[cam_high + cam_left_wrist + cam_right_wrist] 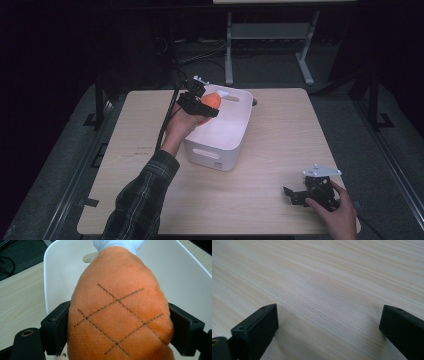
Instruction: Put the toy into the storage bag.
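- White bin (220, 135): a rectangular plastic container with cut-out handles, standing on the table a little left of centre, toward the far edge. Its interior appears bare; the inner walls and floor seen in the high view are plain white.
- Orange plush toy (120, 312): soft, orange, stitched with a dark crosshatch, with a white fabric end pointing away from the camera. It is held above the bin's far left corner, not resting inside it.
- Left gripper (199, 102): its two black jaws press against either side of the plush toy, clamped on it. The hand carrying it reaches in from a plaid sleeve (142, 197).
- Right gripper (306, 192): sits low at the table's near right corner, well apart from the bin. Its jaws stand wide apart, with bare wood between them.
- Table (280, 145): light wood, rounded corners, visible grain.
- Room: dark surroundings, grey floor. A white metal frame (270, 40) stands beyond the far edge, with black cables (195, 52) lying on the floor near it.
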Available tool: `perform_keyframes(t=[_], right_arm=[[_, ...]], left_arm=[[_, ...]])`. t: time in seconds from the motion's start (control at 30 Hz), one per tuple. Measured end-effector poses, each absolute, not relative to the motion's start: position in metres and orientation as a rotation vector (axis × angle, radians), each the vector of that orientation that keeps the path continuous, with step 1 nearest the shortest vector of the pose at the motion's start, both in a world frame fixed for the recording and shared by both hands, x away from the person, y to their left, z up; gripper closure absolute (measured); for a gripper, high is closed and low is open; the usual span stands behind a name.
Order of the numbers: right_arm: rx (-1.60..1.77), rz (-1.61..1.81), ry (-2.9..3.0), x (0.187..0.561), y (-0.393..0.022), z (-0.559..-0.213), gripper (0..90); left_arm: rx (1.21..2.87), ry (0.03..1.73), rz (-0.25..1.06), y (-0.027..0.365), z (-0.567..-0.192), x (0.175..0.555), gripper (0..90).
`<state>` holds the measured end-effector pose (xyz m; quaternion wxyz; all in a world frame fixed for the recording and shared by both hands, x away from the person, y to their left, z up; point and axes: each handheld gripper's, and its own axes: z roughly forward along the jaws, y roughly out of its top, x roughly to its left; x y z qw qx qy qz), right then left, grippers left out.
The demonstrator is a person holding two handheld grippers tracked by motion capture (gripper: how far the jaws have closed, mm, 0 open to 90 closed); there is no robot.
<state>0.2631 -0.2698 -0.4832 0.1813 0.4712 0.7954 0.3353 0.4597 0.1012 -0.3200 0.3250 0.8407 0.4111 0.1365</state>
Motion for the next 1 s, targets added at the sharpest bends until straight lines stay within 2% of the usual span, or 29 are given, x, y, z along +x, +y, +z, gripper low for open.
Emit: perform_keyframes(t=[0.53,1.0], right_arm=[[1.333,0.946,2.246,0.263,-0.27,-0.483,1.5],[1.335,0.947,2.246,0.263,-0.27,-0.483,1.5]], left_arm=[[2.173,1.065,0.387,0.117,-0.306,0.454,13.6],[2.18,0.994,0.384,0.151,-0.297,0.439,13.8]])
